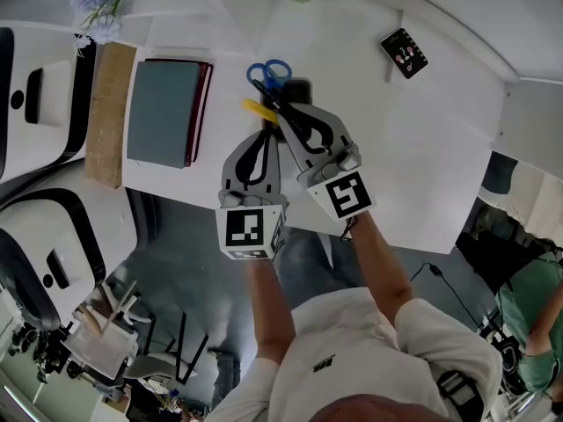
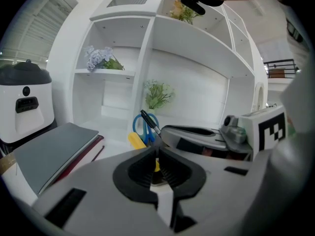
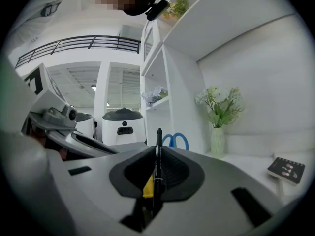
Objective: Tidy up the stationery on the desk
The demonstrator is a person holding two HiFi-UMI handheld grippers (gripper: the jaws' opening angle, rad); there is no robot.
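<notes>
1 black pen is clamped in your right gripper, its long axis running out along the closed jaws toward the blue-handled scissors just ahead on the desk, so that hand is nearer them, while your left gripper, jaws together, sits just beside a yellow marker.

In the head view the scissors show only their blue handles; the blades are hidden under the right gripper, whose clamped jaws cover the black pen's lower end. The yellow marker's near end vanishes between the left gripper's closed jaws. The small black card's print is too small to read.
</notes>
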